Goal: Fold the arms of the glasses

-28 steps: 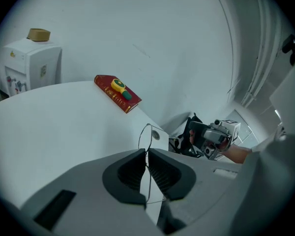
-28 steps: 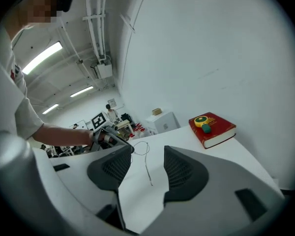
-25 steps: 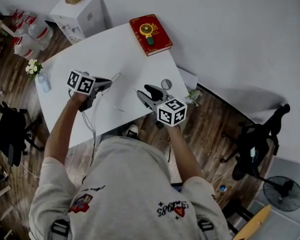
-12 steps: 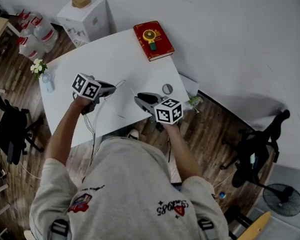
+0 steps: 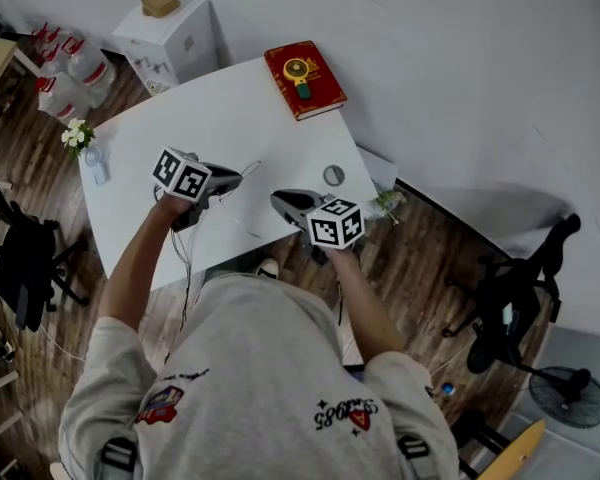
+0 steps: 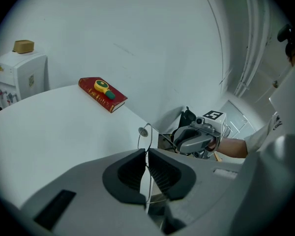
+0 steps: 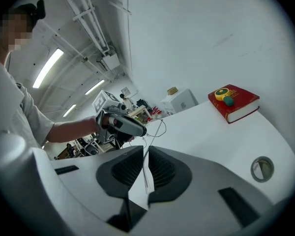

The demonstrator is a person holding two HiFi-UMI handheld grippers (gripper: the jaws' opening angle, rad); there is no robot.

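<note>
Thin wire-framed glasses (image 5: 248,171) hang in the air above the white table (image 5: 180,118), between my two grippers. My left gripper (image 5: 238,179) is shut on the frame; in the left gripper view the wire rim (image 6: 144,136) rises out of the pressed pads of that gripper (image 6: 147,154). My right gripper (image 5: 277,199) faces it from the right. In the right gripper view one pale arm of the glasses (image 7: 147,175) runs through the narrow gap of the gripper (image 7: 146,156), whose jaws are closing. A slit still shows beside the arm.
A red book (image 5: 300,66) with a yellow-green object on it lies at the table's far corner. A small grey ring (image 5: 333,175) sits near the right edge. A flower vase (image 5: 80,138) stands at the left edge, and a white appliance (image 5: 170,33) stands beyond the table.
My left gripper has drifted right with the glasses, towards the right gripper. The right gripper's jaws have narrowed around the glasses' arm.
</note>
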